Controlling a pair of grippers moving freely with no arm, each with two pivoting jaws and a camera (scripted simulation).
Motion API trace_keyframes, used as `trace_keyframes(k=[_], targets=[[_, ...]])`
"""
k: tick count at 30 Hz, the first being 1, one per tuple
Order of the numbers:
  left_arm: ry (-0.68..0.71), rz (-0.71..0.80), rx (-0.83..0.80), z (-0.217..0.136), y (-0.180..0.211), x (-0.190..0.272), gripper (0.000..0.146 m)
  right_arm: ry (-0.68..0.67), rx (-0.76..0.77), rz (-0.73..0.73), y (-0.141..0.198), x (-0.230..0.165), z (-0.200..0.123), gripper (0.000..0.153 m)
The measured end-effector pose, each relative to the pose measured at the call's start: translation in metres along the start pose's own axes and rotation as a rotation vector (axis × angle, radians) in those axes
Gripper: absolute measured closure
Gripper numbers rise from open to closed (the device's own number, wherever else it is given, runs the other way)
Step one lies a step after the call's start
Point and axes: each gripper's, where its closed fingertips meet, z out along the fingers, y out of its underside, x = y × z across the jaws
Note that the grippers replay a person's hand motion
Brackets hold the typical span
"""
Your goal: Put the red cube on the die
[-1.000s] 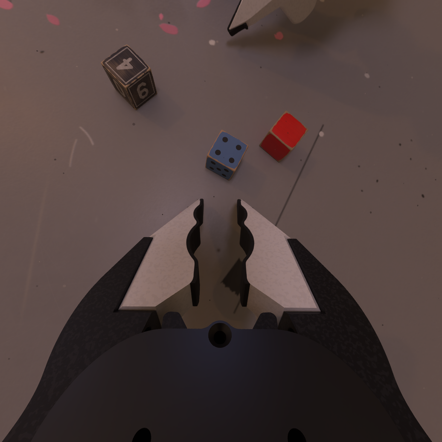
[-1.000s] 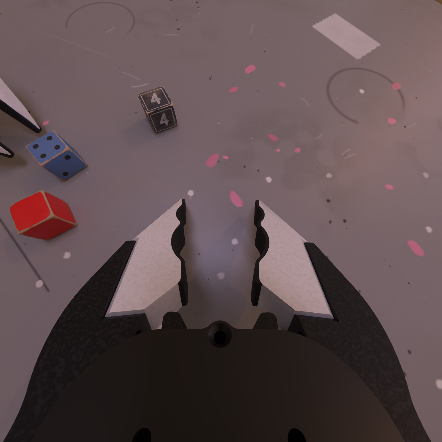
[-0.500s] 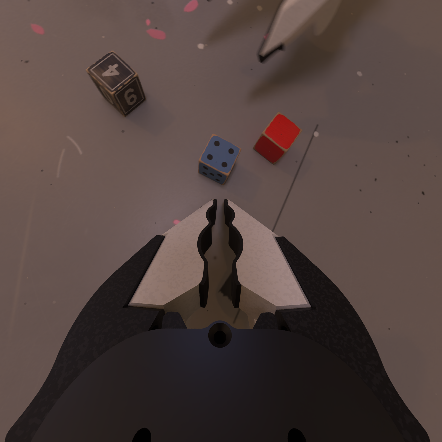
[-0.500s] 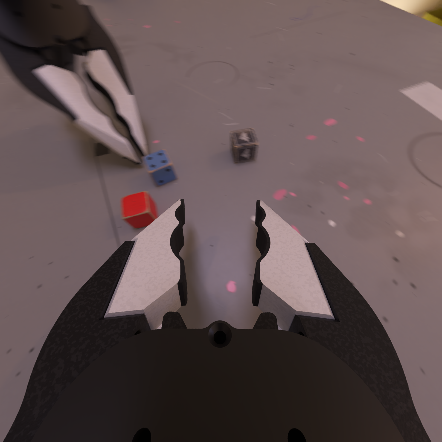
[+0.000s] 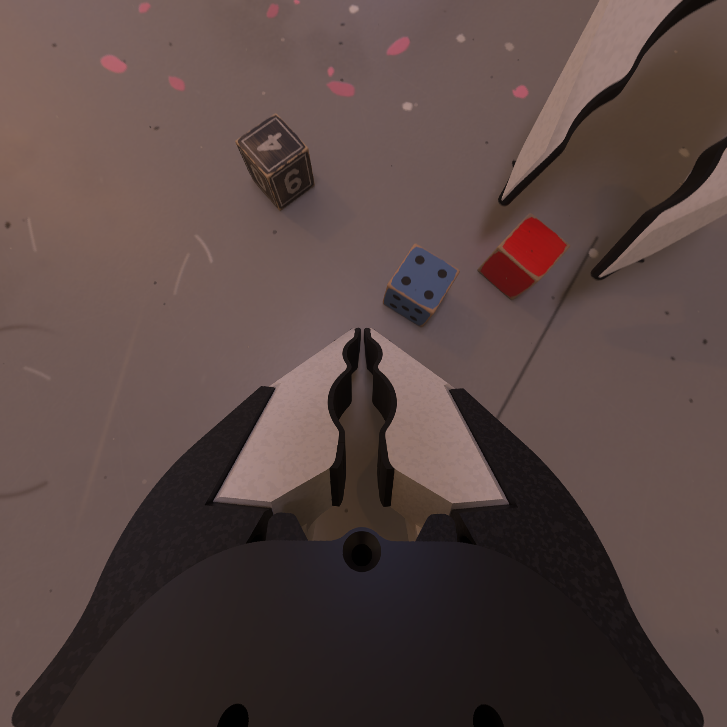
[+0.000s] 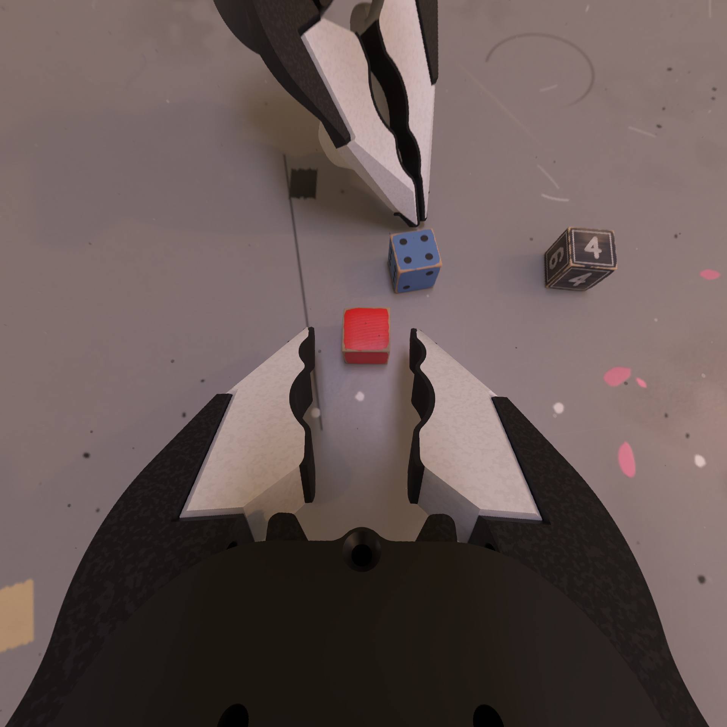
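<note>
Dark numbered block (image 5: 275, 161) upright on grey table (image 5: 118, 354); pink flecks (image 5: 340, 88) scattered.

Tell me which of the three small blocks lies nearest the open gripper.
The red cube, plain-faced, just beyond the right gripper fingertips. The blue die and dark numbered block lie farther.

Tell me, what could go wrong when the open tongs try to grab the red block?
1. The red cube sits just ahead of the open right tongs, not between them yet, so closing now might pinch only its near edge and flick it away.
2. The shut left tongs hang right beside the blue die, so they might block the cube's landing or nudge the die.
3. The die's top is small; an off-centre cube could topple.
</note>
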Motion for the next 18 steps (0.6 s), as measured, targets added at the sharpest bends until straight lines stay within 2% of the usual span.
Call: trace_keyframes(k=[11, 16, 18], targets=[[-0.011, -0.006, 0.012, 0.003, -0.003, 0.002, 0.141, 0.012, -0.057, 0.011, 0.013, 0.004, 0.008, 0.105], [0.003, -0.017, -0.005, -0.003, 0.003, 0.001, 0.136, -0.001, -0.073, 0.007, 0.016, 0.002, 0.011, 0.115], [-0.005, -0.009, -0.003, -0.004, 0.004, 0.001, 0.136, 0.002, -0.075, 0.000, 0.016, 0.002, 0.012, 0.125]])
